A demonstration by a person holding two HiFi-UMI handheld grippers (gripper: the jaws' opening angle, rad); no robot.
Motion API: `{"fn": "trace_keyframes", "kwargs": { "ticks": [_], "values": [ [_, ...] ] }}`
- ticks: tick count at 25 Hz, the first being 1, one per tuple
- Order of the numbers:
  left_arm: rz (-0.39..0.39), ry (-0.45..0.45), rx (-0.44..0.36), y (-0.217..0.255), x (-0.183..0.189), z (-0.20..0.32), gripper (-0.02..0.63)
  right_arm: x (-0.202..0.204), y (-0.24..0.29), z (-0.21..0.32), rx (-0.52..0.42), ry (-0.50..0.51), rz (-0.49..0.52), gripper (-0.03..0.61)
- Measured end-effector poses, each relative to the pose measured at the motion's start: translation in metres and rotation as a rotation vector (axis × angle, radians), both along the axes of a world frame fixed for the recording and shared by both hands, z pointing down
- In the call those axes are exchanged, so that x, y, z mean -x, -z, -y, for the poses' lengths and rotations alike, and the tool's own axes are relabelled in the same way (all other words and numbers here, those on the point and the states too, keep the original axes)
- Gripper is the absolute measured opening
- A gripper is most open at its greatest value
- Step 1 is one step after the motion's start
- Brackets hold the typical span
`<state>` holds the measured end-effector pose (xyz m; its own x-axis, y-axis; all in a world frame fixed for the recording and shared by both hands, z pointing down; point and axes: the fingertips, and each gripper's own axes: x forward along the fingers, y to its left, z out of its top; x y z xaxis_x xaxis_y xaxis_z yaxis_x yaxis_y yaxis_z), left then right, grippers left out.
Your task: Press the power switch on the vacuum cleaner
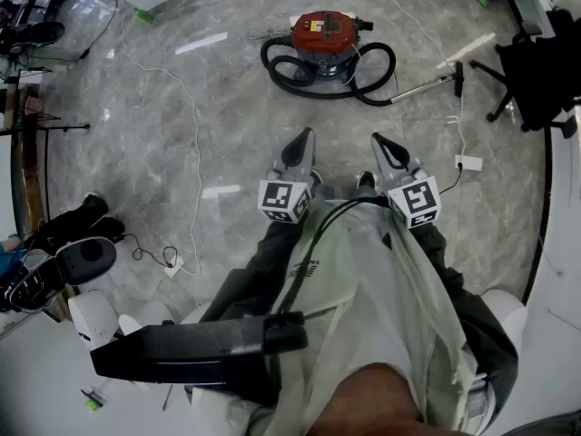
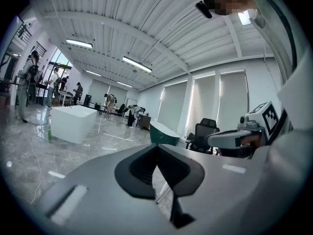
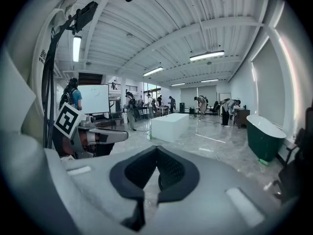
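Observation:
The vacuum cleaner [image 1: 325, 36] is a red canister on the grey marble floor, far ahead in the head view. Its black hose [image 1: 372, 89] coils around it and its wand [image 1: 427, 87] lies to the right. Its power switch is too small to make out. My left gripper [image 1: 302, 143] and right gripper [image 1: 383, 145] are held side by side close to my body, well short of the vacuum. Both point forward, shut and empty. The left gripper view shows its jaw tips [image 2: 157, 146] meeting, and the right gripper view shows the same [image 3: 157, 148]. Neither gripper view shows the vacuum.
A white cable [image 1: 195, 153] trails across the floor at left, and a power strip [image 1: 467, 163] lies at right. A black office chair [image 1: 536, 71] stands far right. Black and white equipment [image 1: 82, 262] sits near left. A white tub [image 2: 73, 124], a green tub [image 3: 264, 136] and several people are farther off.

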<state>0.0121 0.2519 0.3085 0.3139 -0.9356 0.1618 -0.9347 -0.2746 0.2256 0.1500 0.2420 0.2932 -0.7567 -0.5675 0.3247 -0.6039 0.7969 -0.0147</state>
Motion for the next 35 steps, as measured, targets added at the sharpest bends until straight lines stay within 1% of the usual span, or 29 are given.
{"fn": "trace_keyframes", "kwargs": {
  "ticks": [7, 15, 20, 28, 35],
  "values": [
    [-0.007, 0.005, -0.003, -0.001, 0.001, 0.004, 0.003, -0.001, -0.004, 0.002, 0.013, -0.006, -0.012, -0.002],
    [-0.007, -0.003, -0.003, -0.001, -0.001, 0.004, 0.003, -0.005, -0.001, 0.002, -0.002, -0.038, 0.002, -0.002],
    [-0.008, 0.0, -0.005, -0.002, 0.003, 0.001, 0.003, -0.002, -0.006, 0.0, 0.013, -0.041, -0.017, -0.002],
    [-0.016, 0.025, 0.008, -0.007, 0.026, -0.007, 0.003, 0.021, -0.01, -0.004, 0.024, -0.014, -0.012, -0.002],
    [-0.022, 0.048, 0.005, -0.011, 0.063, -0.019, 0.003, 0.059, -0.014, -0.01, 0.014, 0.008, -0.011, -0.002]
  ]
}}
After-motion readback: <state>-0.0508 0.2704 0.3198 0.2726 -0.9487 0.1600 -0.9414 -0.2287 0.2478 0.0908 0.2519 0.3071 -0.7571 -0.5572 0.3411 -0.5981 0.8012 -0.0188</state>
